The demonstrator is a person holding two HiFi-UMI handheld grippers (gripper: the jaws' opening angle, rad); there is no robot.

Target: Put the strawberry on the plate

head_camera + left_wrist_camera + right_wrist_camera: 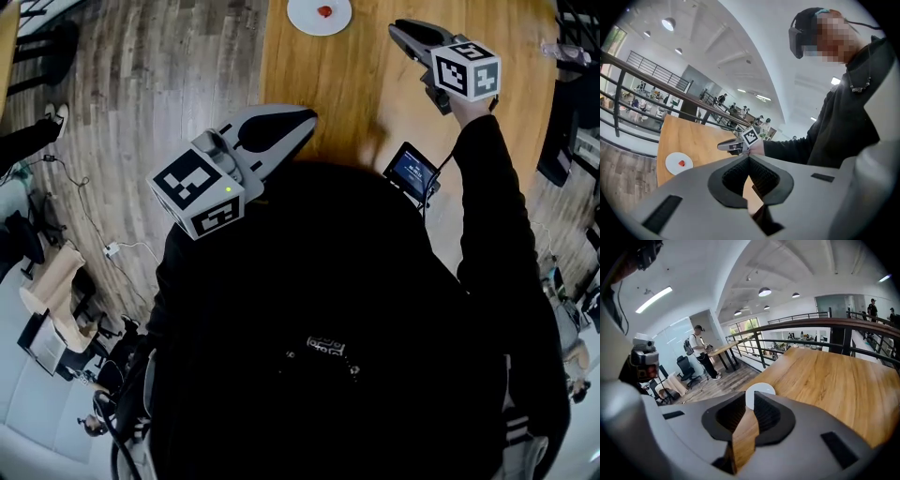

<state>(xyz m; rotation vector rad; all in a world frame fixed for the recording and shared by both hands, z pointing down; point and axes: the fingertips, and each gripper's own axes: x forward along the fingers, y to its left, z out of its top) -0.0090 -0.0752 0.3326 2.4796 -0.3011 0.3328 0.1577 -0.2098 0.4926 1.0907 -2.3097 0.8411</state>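
A red strawberry [324,11] lies on a small white plate [311,19] at the far end of the wooden table [375,94]. From the left gripper view the plate [675,163] and strawberry [682,163] sit far off to the lower left. My right gripper [395,31] hangs over the table to the right of the plate, with its jaws a little apart and nothing between them. Part of the plate [762,390] shows just beyond them in the right gripper view, and the berry is hidden there. My left gripper [309,118] is raised near the body, jaws shut and empty.
A small device with a lit screen [412,172] sits at the table's near edge by my right arm. Wooden floor [150,75] lies left of the table. A dark railing [806,326] runs along the table's far side, and a person [699,350] stands beyond it.
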